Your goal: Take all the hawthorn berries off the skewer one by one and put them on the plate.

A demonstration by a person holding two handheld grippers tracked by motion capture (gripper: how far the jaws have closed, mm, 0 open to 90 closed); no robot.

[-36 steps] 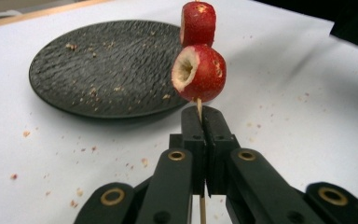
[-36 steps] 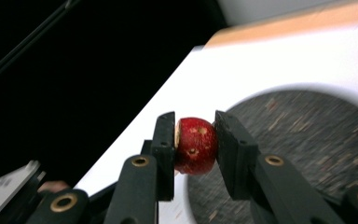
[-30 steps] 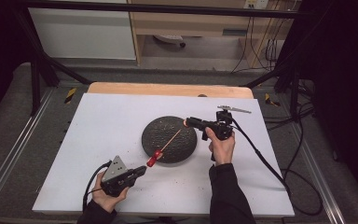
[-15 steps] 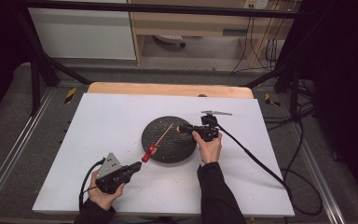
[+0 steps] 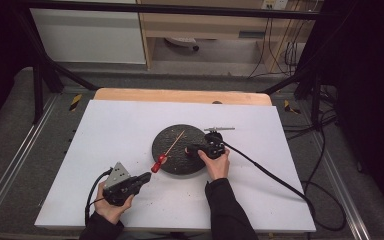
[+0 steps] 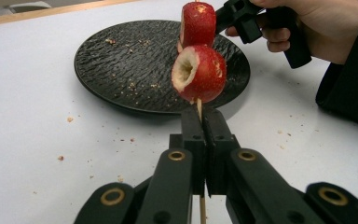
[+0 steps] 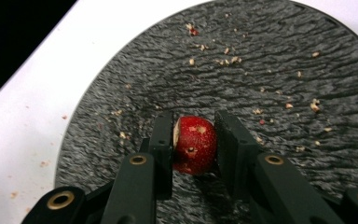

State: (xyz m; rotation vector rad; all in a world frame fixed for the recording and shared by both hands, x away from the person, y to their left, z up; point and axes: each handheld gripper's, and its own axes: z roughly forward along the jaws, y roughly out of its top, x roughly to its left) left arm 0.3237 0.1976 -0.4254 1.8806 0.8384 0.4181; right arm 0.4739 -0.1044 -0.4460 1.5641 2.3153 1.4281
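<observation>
My left gripper (image 5: 147, 176) (image 6: 204, 123) is shut on a thin wooden skewer (image 5: 172, 145) (image 6: 199, 108) near the table's front left. The skewer slants up over the black plate (image 5: 180, 131) (image 6: 121, 65). Two red fruits are threaded on it: a hollowed one (image 6: 199, 73) just beyond my jaws and another (image 6: 198, 23) above it. My right gripper (image 5: 189, 149) (image 7: 193, 126) is low over the plate's right part, shut on a single red fruit (image 7: 195, 144). That fruit sits at or just above the plate's surface (image 7: 261, 70).
Crumbs are scattered on the plate (image 7: 223, 59) and on the white tabletop (image 6: 70, 119). A black cable (image 5: 270, 172) trails from the right gripper to the table's right edge. A wooden strip (image 5: 180, 95) runs along the far edge.
The right hand has come down and to the left from near the skewer's tip to the plate, with the red fruit between its jaws. The left hand and skewer have stayed put.
</observation>
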